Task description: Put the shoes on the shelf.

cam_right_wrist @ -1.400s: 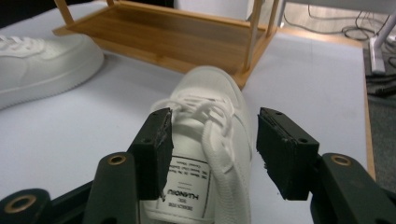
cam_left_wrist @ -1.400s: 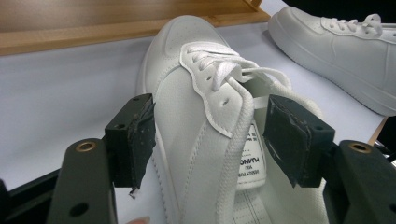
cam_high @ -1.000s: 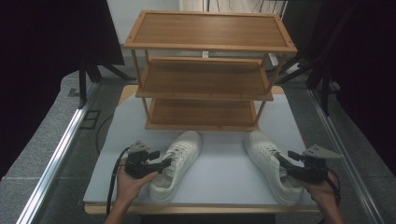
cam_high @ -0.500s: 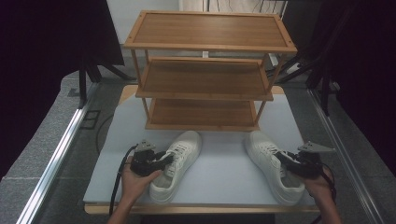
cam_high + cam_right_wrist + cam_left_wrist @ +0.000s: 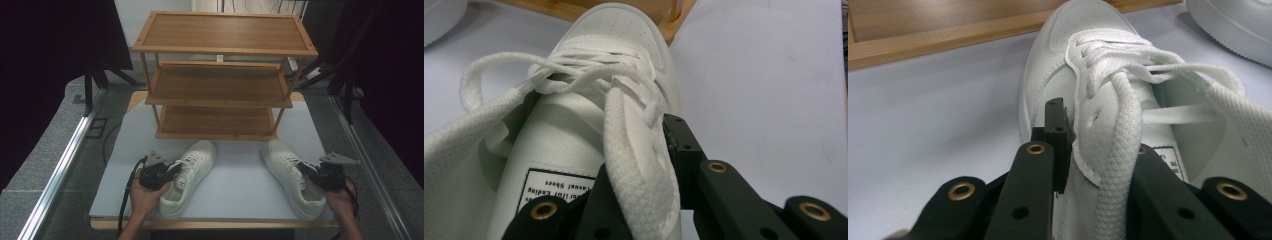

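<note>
My left gripper (image 5: 172, 170) has just been closing its jaws, and they now pinch the side wall by the lace eyelets of the left white leather lace-up sneaker (image 5: 189, 176). My right gripper (image 5: 306, 172) has likewise just been closing and clamps the outer collar edge of the right white leather lace-up sneaker (image 5: 292, 176). Both shoes rest flat on the pale grey tabletop (image 5: 240, 180), toes pointing away from the jaws. Just beyond the toes stands the three-tier bamboo shoe rack (image 5: 220, 75).

Black tongs (image 5: 1088, 150), brass-ringed screw holes (2 jaws each), trailing cables.
</note>
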Demonstrator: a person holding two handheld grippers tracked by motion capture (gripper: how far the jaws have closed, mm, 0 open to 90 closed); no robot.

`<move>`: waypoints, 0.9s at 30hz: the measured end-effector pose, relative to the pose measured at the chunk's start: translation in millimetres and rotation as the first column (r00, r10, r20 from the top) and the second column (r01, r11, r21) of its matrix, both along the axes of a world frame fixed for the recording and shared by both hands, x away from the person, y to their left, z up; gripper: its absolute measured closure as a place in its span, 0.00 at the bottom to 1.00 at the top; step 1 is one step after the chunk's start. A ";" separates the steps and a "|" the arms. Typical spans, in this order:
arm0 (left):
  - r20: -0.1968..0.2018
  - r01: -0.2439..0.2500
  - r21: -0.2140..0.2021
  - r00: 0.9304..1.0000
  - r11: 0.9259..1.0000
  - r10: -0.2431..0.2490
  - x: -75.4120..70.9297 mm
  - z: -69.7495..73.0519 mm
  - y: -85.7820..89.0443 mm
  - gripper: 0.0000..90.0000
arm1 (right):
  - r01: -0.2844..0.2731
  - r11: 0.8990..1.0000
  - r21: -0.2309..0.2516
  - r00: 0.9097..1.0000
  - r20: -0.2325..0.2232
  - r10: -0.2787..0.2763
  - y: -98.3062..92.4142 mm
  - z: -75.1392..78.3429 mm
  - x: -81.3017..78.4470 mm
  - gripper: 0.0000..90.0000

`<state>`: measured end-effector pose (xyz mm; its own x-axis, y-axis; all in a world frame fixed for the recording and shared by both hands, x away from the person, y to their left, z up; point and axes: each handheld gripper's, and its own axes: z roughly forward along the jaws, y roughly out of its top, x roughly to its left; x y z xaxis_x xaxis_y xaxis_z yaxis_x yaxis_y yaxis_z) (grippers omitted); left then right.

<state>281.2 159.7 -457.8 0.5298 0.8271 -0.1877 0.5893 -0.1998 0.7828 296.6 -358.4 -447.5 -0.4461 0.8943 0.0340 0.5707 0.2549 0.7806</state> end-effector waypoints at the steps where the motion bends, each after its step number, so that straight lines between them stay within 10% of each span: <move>1: 0.000 0.000 0.000 1.000 1.000 0.000 0.0 0.0 0.0 0.91 | 0.000 1.000 0.000 1.000 0.000 0.000 0.0 0.0 0.0 0.91; 10: 0.031 -0.019 -0.126 0.999 0.992 0.023 -3.5 14.5 14.7 0.91 | 0.018 0.986 0.164 1.000 -0.008 -0.017 -3.6 1.3 -1.5 0.92; 17: 0.058 0.010 -0.344 0.998 0.939 0.010 -7.5 35.9 29.3 0.91 | 0.027 0.947 0.321 0.999 0.026 -0.037 9.8 12.7 -9.6 0.92; 27: 0.100 0.019 -0.410 0.995 0.912 0.025 -9.1 52.1 31.4 0.91 | 0.011 0.895 0.446 0.997 0.065 -0.045 28.4 26.7 -17.8 0.92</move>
<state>272.1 191.1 -405.8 0.5614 0.6903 -0.4564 0.5029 0.1535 0.8506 278.8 -329.9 -420.8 -0.4375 0.8054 0.3998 0.5105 -0.1435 0.8478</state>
